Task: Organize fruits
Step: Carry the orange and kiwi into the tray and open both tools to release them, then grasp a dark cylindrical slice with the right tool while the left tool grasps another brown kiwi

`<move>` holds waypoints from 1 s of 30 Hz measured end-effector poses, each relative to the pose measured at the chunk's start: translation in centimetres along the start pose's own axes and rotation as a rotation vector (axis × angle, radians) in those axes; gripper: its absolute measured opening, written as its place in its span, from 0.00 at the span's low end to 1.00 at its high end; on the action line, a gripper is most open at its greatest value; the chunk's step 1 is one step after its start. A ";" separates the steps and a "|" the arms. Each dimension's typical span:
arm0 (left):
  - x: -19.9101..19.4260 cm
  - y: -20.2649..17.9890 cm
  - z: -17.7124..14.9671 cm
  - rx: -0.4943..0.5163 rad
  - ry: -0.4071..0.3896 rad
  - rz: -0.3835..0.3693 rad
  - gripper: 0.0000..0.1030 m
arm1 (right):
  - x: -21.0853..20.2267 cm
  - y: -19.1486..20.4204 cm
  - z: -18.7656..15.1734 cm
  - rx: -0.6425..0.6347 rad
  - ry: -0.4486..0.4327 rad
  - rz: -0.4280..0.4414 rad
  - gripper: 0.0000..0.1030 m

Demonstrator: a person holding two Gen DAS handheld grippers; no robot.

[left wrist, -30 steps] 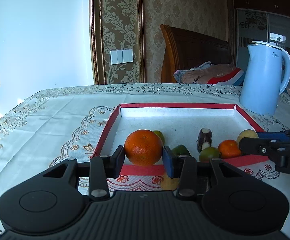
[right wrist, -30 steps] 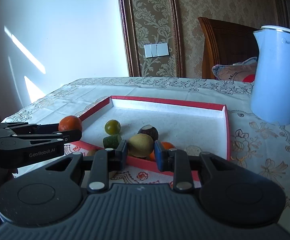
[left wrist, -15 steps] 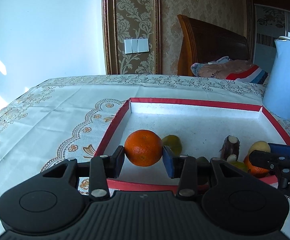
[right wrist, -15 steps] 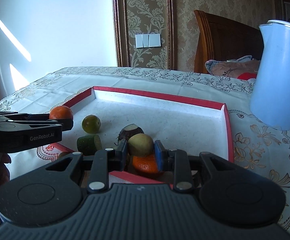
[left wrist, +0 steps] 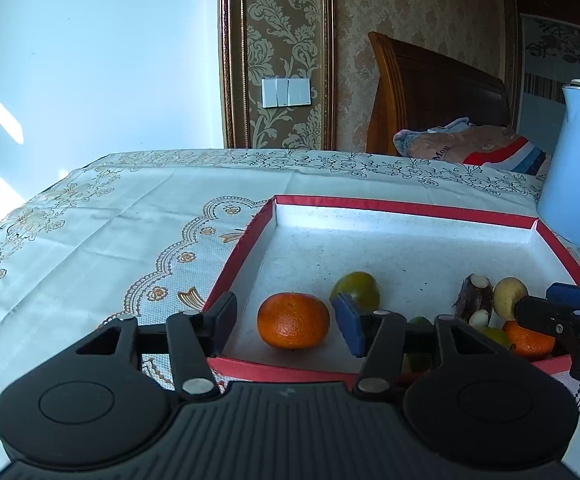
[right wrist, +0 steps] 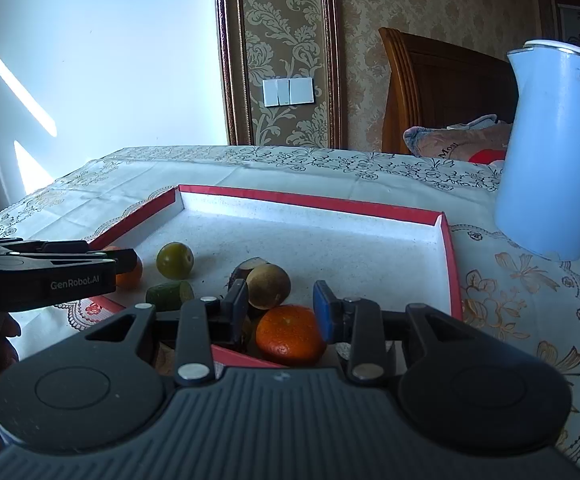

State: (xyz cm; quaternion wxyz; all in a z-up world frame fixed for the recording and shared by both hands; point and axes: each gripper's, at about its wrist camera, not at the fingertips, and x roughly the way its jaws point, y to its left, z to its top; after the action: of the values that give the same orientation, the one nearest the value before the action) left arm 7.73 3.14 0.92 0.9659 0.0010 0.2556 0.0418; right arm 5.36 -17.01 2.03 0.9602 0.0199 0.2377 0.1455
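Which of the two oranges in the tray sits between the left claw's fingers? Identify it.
The orange by the tray's left wall, between the open left claw; the other orange lies at the right claw.

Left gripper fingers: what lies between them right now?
In the left wrist view, a round orange tangerine sits on the white floor of the red-rimmed tray, between the open left gripper fingers, touching neither.

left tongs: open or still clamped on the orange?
Open. The left tongs stand wide, with gaps on both sides of the orange, which sits on the tray floor.
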 end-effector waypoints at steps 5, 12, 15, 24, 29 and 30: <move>-0.1 0.0 0.0 0.004 -0.003 0.007 0.57 | -0.2 -0.2 -0.1 0.014 -0.004 0.004 0.32; -1.1 0.7 -0.2 -0.019 -0.017 -0.008 0.69 | -1.7 -0.6 -0.2 0.053 -0.021 0.042 0.32; -2.6 1.2 -0.8 -0.011 -0.047 -0.025 0.74 | -2.6 -0.2 -0.6 0.052 -0.021 0.078 0.32; -6.0 1.8 -3.8 0.142 -0.081 -0.131 0.81 | -3.6 2.3 -1.9 -0.023 0.040 0.183 0.40; -5.8 2.5 -4.2 0.146 -0.054 -0.115 0.81 | -3.1 3.4 -2.1 -0.038 0.065 0.210 0.40; -5.7 2.6 -4.2 0.141 -0.048 -0.117 0.81 | -2.8 3.7 -2.1 -0.043 0.071 0.209 0.40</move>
State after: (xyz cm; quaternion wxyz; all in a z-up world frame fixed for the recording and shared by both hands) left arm 0.54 5.20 0.14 0.9700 0.0549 0.2345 -0.0327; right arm 0.99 -14.31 1.80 0.9310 0.0186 0.2649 0.2505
